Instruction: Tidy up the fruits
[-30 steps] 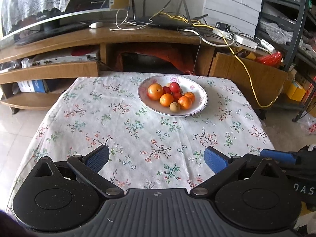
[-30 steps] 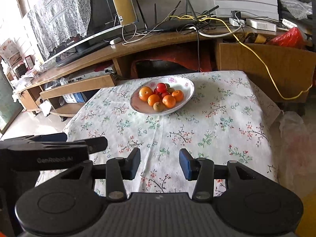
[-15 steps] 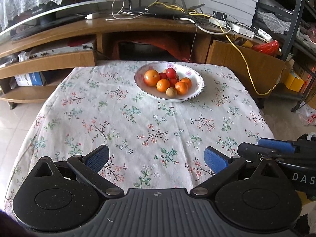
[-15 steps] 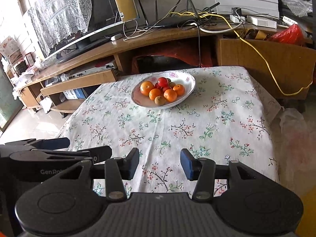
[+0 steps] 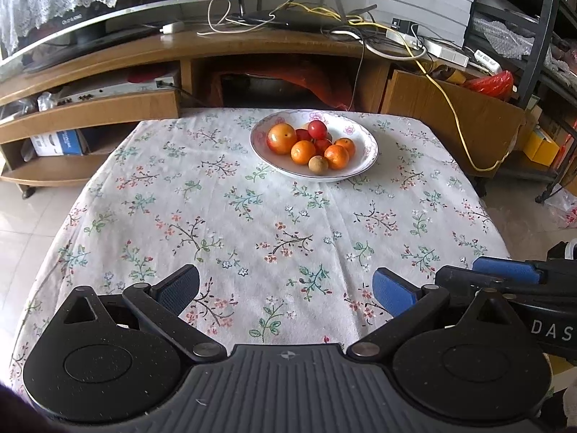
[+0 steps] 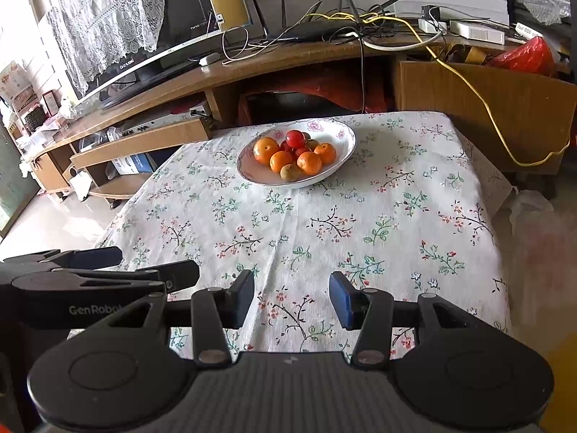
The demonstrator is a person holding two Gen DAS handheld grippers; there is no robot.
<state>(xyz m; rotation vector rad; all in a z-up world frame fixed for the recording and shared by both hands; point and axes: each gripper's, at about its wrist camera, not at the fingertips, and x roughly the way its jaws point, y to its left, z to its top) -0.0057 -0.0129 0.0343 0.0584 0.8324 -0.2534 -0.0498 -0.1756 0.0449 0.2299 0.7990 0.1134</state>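
A white floral bowl [image 5: 364, 155] [image 6: 340, 137] stands at the far middle of a table with a flowered cloth [image 5: 274, 223] [image 6: 324, 223]. It holds several oranges [image 5: 281, 138] [image 6: 265, 150], red round fruits [image 5: 317, 129] [image 6: 295, 138] and a small brown fruit [image 5: 318, 165] [image 6: 290, 172]. My left gripper [image 5: 285, 290] is open and empty above the near edge of the table. My right gripper [image 6: 292, 297] is open and empty beside it, also at the near edge. Each gripper shows at the side of the other's view.
A wooden TV stand [image 5: 108, 54] with a television [image 6: 137, 36], cables and a router [image 5: 288, 18] runs behind the table. A wooden cabinet [image 5: 450, 108] and a metal shelf rack [image 5: 541, 18] stand at the right. Tiled floor [image 5: 32, 209] lies to the left.
Both grippers have pulled back and risen a little from the bowl, so more of the tablecloth shows. Their jaws stay open as before.
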